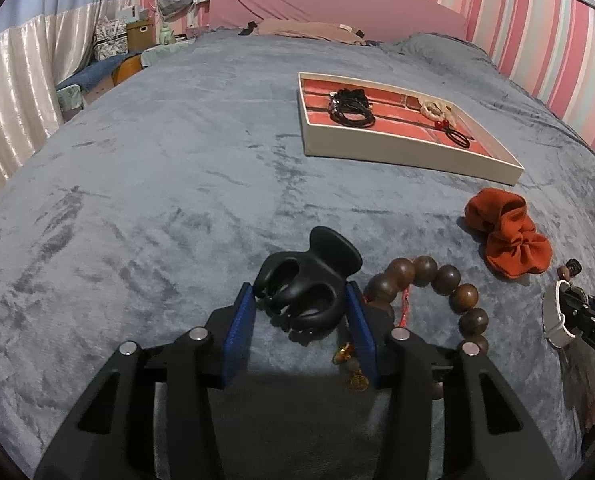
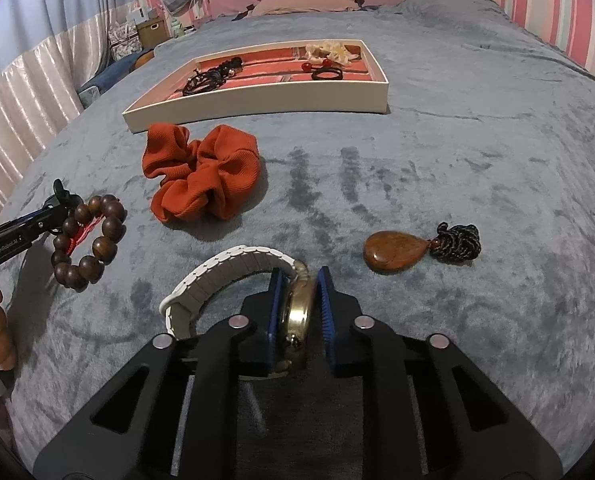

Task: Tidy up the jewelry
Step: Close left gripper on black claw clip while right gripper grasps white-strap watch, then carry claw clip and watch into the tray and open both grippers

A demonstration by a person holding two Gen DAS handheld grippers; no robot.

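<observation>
My left gripper [image 1: 300, 296] is shut on a black hair claw clip [image 1: 303, 285] just above the blue-grey blanket. A brown wooden bead bracelet [image 1: 437, 288] lies right beside its right finger. My right gripper [image 2: 300, 280] is shut on a gold-cased watch [image 2: 295, 316] with a white strap [image 2: 217, 276]. The cream jewelry tray [image 1: 397, 152] with a red lining holds black hair ties [image 1: 351, 107] and a white flower piece [image 1: 433, 109]. The tray also shows in the right wrist view [image 2: 257, 100]. An orange scrunchie [image 2: 203, 176] lies in front of it.
A brown teardrop pendant [image 2: 395, 254] on a dark knotted cord [image 2: 457, 242] lies on the blanket to the right of the watch. The bead bracelet [image 2: 87, 242] lies at the left of the right wrist view. Pink pillows [image 1: 337, 8] sit at the bed's far end.
</observation>
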